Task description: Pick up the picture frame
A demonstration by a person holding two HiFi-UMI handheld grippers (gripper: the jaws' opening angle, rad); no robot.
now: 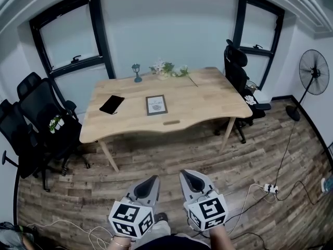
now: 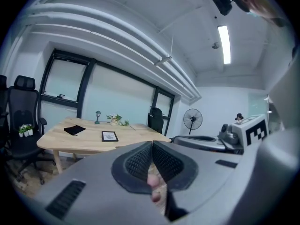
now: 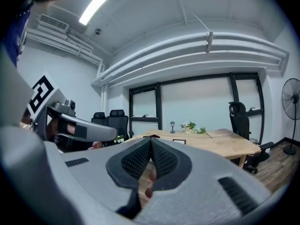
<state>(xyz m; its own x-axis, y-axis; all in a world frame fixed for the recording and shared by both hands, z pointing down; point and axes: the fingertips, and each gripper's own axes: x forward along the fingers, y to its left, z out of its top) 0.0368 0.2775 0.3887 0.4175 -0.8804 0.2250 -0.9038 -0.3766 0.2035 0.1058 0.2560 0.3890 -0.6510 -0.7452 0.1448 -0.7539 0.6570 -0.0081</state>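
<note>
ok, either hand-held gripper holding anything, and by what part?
Nothing held: the left hand-held gripper and right hand-held gripper are both shut and empty; the picture frame lies flat on the table, untouched.

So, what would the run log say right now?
picture frame: flat on table, untouched | left gripper: shut, empty | right gripper: shut, empty
</note>
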